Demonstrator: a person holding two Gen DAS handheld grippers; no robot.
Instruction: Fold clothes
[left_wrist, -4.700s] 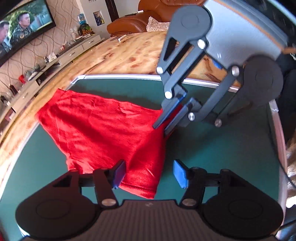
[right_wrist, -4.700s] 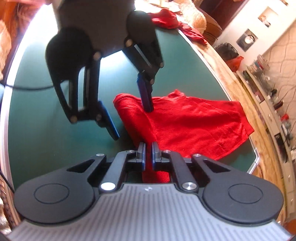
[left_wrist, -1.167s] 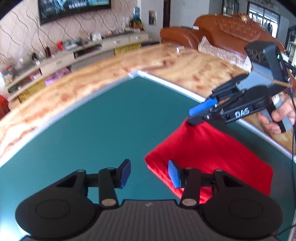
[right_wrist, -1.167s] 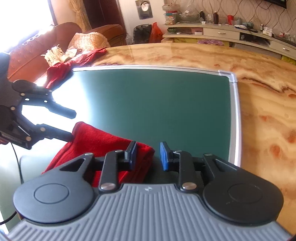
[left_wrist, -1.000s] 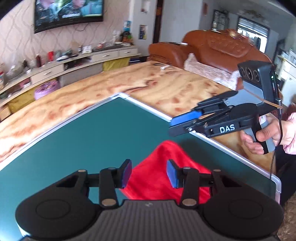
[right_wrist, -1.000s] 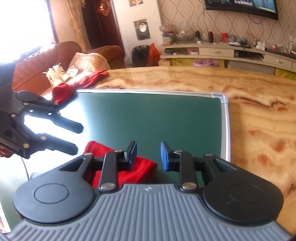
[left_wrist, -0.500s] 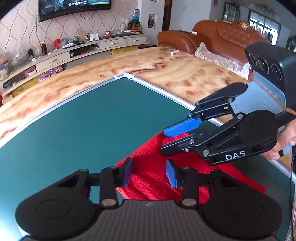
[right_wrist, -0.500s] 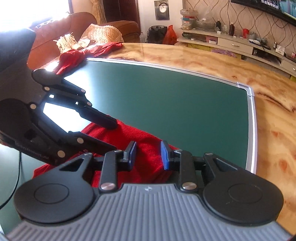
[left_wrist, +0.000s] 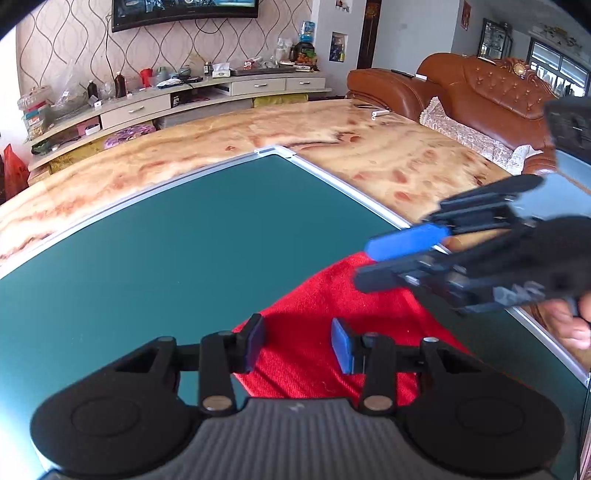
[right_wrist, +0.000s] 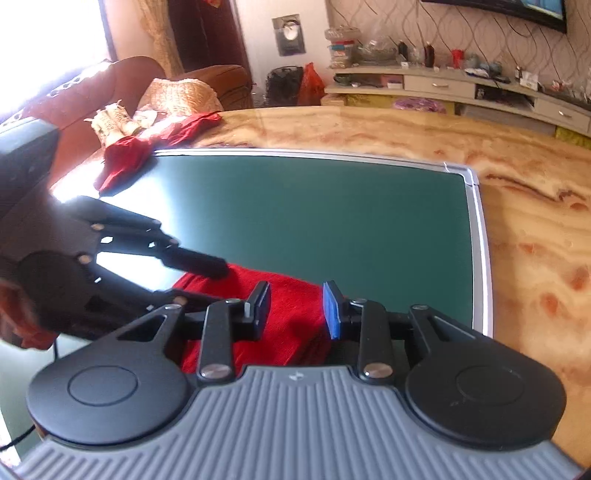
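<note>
A red garment (left_wrist: 314, 325) lies folded into a small stack on the green mat (left_wrist: 166, 258), near its right edge. My left gripper (left_wrist: 297, 345) is open, its jaws straddling the near corner of the fold with no pad pressing it. My right gripper (left_wrist: 373, 262) hovers blurred over the far corner, held in a hand (left_wrist: 569, 325). In the right wrist view my right gripper (right_wrist: 297, 310) is open above the red garment (right_wrist: 291, 325), and the left gripper (right_wrist: 218, 284) reaches in from the left onto the cloth's edge.
The mat's silver frame (right_wrist: 476, 240) rests on a marbled tabletop (right_wrist: 535, 221). A second red garment (right_wrist: 125, 158) is heaped at the mat's far left corner. A brown sofa (left_wrist: 480, 92) and a long cabinet (left_wrist: 184, 99) stand beyond the table.
The wide-spread garment now lies folded small, released by the right gripper. Over the last second the left gripper sank over the fold's near corner, and the right one drew back to the right.
</note>
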